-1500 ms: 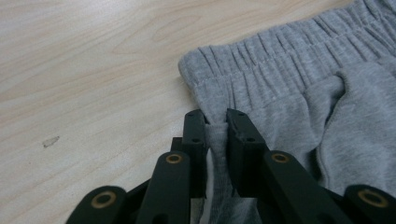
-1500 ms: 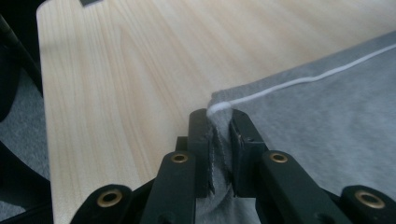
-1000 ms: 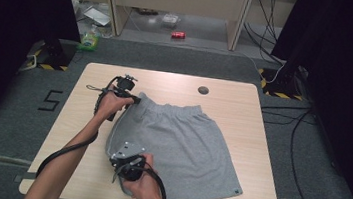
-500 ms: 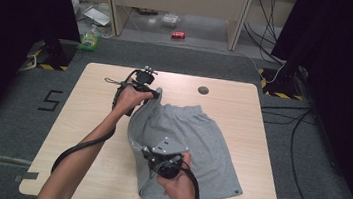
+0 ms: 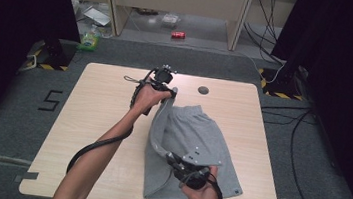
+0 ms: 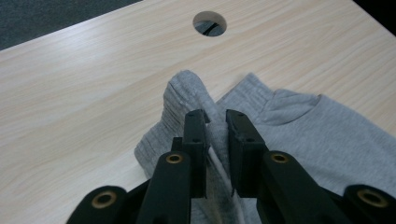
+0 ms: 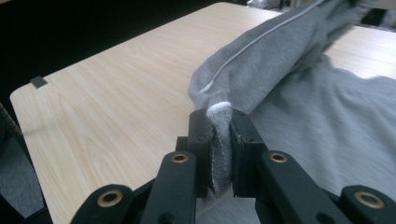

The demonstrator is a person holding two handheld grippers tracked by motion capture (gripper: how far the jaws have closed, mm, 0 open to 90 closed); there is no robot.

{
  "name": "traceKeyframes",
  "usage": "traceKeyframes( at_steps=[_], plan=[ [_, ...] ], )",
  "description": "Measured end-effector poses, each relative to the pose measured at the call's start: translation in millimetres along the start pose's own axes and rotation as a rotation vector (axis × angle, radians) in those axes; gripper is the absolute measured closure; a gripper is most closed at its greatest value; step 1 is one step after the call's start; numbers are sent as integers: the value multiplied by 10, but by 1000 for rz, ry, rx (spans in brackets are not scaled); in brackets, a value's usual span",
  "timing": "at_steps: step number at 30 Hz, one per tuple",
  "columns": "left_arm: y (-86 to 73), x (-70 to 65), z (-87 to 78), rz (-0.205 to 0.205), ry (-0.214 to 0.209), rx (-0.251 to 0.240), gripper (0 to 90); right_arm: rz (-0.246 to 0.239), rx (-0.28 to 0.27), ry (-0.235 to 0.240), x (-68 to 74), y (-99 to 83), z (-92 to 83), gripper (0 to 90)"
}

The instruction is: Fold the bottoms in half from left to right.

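High view, scene: one pair of grey shorts point(image 5: 194, 147) lies on the wooden table point(image 5: 96, 120), its left edge lifted off the wood and carried toward the right half.
Left gripper point(image 5: 168, 89): clamped on the waistband corner at the far end of the lifted edge; in the left gripper view the cloth sits pinched between the two black jaws.
Right gripper point(image 5: 177, 161): clamped on the hem corner at the near end; in the right gripper view a white stitched seam bulges just above the pads.
Step, as I judge it: folding the shorts in half lengthwise, left side over right.
Risk, grip: the hem hold looks shallow, so a pull along the stretched edge could slip it free and drop the fold.
Risk, alignment: if one hand travels ahead of the other, the edge lands skewed and the halves do not match.
Risk, drag: the flat half may slide on the smooth wood and bunch up under the fold.
Count: shorts one, grippers two, hands two, table one, cable hole point(image 5: 203, 90) one.
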State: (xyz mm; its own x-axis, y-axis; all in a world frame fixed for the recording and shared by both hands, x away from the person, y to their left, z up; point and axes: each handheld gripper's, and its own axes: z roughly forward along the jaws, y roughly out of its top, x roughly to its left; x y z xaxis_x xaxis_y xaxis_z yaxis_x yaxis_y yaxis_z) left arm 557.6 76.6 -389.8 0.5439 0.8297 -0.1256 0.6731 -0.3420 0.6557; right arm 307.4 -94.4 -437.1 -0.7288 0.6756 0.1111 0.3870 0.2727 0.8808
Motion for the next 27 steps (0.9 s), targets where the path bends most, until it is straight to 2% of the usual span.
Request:
traceKeyframes(
  at_steps=[5,11,17,27],
  plan=[
    [97,-188,66,17,-19,-6,780,48,-30,-50,-158,-143,-313,812],
    [176,-388,179,30,-32,-1,779,93,-48,-101,-318,-334,-575,812],
    [235,-549,273,41,-48,0,779,131,-54,-127,-409,-462,-714,812],
    [289,-698,403,32,-72,-4,780,159,-82,-183,-501,-598,-964,813]
  ],
)
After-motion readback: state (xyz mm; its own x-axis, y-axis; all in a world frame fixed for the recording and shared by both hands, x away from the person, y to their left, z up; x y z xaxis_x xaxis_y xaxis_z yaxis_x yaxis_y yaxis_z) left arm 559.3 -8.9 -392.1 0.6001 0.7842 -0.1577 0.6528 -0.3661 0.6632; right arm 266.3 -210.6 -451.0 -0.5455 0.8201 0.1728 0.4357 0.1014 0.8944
